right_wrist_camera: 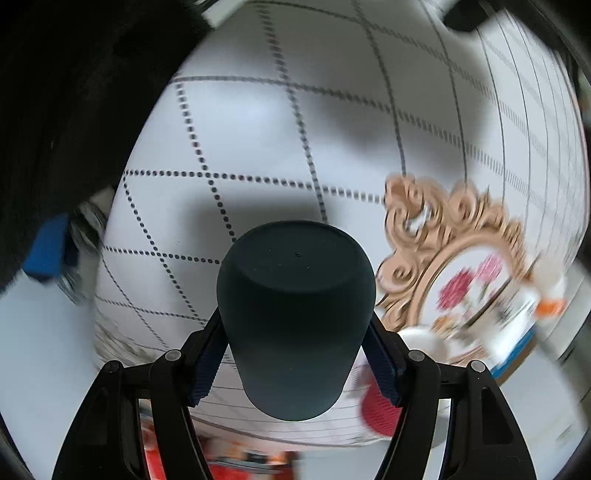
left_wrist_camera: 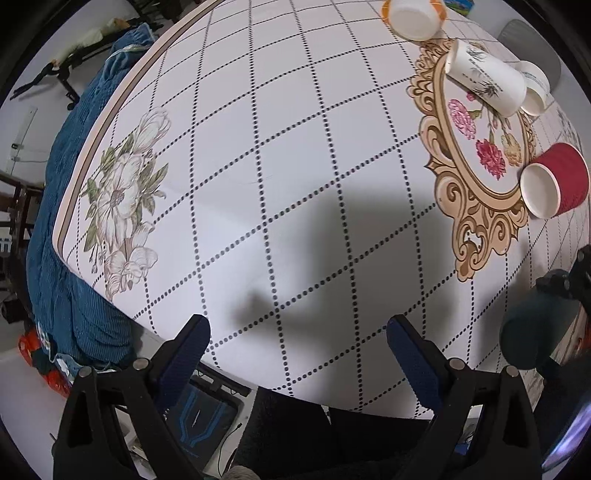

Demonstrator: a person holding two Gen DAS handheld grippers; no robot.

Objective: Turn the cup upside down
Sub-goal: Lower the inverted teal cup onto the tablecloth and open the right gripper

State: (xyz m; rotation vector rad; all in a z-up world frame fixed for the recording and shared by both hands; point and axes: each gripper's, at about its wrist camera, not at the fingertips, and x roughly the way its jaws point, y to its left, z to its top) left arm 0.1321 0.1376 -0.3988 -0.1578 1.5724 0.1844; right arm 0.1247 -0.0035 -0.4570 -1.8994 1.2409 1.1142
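Observation:
My right gripper is shut on a dark teal cup, its flat closed base pointing away from the camera, held above the white dotted-grid table. The same cup shows at the right edge of the left wrist view, held off the table. My left gripper is open and empty, hovering above the near table edge. The right wrist view is blurred by motion.
A red cup lies on its side on the floral medallion. A tall white cup and a small white cup lie beside it, and an orange-rimmed cup lies farther back. A blue cloth hangs at the left edge.

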